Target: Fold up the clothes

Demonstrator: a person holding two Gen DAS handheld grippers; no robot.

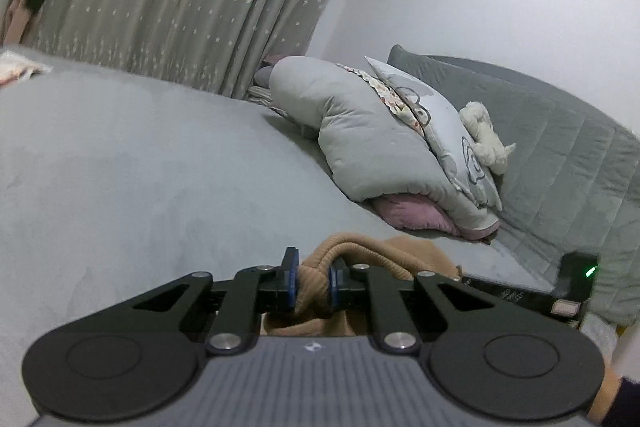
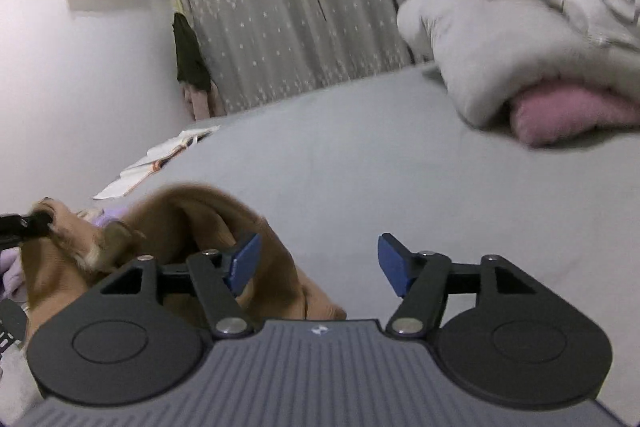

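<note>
Left wrist view: left gripper clamped tight on a bunched, ribbed fold of the tan sweater, lifted just clear of the grey bed. Right wrist view: right gripper standing apart, nothing between the blue pads, bare bed straight ahead; sweater draped to its left, partly behind the left pad, with the other gripper pinching one end at the far left edge. Judged step: taking a second hold for spreading the garment. Best done by sliding leftward onto a single free edge, not a thick wad, closing fully, then drawing both holds apart and laying flat on the open bed ahead, away from the pillows at upper right.
</note>
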